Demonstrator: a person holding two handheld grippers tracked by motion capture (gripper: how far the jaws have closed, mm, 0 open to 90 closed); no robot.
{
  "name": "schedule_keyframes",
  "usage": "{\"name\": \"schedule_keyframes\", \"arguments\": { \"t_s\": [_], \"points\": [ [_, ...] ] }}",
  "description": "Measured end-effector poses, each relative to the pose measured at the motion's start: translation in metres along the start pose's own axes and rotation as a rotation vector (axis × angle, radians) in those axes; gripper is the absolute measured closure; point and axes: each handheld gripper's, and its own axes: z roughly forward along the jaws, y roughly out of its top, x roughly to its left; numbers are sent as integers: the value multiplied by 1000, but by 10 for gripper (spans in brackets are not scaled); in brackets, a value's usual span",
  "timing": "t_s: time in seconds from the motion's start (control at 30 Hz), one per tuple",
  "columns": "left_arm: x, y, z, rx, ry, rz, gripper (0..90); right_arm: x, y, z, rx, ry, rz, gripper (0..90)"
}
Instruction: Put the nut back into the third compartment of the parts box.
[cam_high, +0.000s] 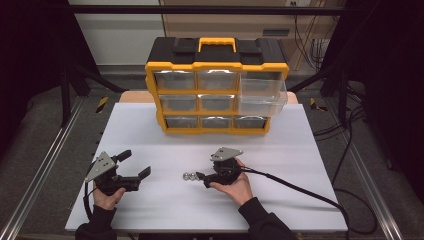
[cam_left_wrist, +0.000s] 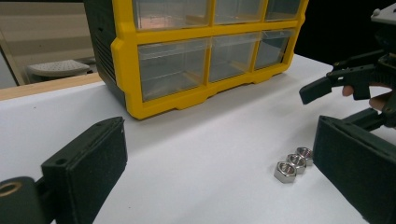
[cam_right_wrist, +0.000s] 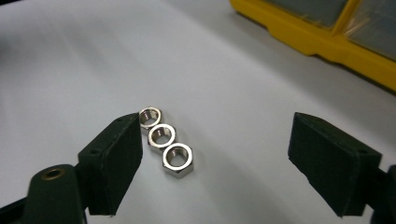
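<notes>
Where the white table (cam_high: 150, 210) lies bare around them, three shiny steel hex nuts (cam_right_wrist: 164, 140) in a touching row, slanting between the right gripper (cam_right_wrist: 215, 163), spread wide. Left gripper (cam_left_wrist: 219, 168) spread too, well apart. Yellow-and-black drawer cabinet (cam_high: 216, 85) behind; drawer contents unclear.
</notes>
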Motion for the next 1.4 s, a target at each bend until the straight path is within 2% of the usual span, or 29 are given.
{"name": "schedule_keyframes", "arguments": {
  "t_s": [0.07, 0.1, 0.13, 0.2, 0.4, 0.43, 0.47, 0.53, 0.7, 0.83, 0.93, 1.17, 1.4],
  "points": [
    [0, 0, 0, 0, 0, 0, 32, 4, -1, 8, 31, 16, -18, 248],
    [0, 0, 0, 0, 0, 0, 33, 4, -1, 8, 31, 16, -18, 248],
    [0, 0, 0, 0, -1, 0, 33, 5, -3, 13, 42, 34, -3, 295],
    [0, 0, 0, 0, 0, 0, 33, 4, -5, 16, 57, 37, 0, 329],
    [0, 0, 0, 3, 2, -3, 33, 5, -8, 23, 102, 59, -10, 435],
    [0, 0, 0, 2, 3, -2, 33, 5, -9, 25, 109, 69, -11, 485],
    [0, 0, 0, 2, 3, -2, 34, 5, -9, 25, 109, 69, -11, 485],
    [0, 0, 0, 2, 3, -3, 34, 4, -10, 27, 129, 77, -9, 539],
    [0, -1, 0, 5, 5, -2, 36, 4, -11, 27, 129, 100, -7, 624],
    [0, 0, 0, 4, 6, -2, 36, 4, -11, 28, 123, 122, -27, 690],
    [0, 0, 0, 4, 6, -1, 36, 4, -11, 28, 123, 124, -32, 696],
    [0, -1, 1, 8, 6, 2, 36, 2, -9, 25, 146, 131, -5, 702],
    [0, 0, 0, 3, 10, 1, 36, 2, 1, 8, 110, 157, -18, 702]
  ]
}}
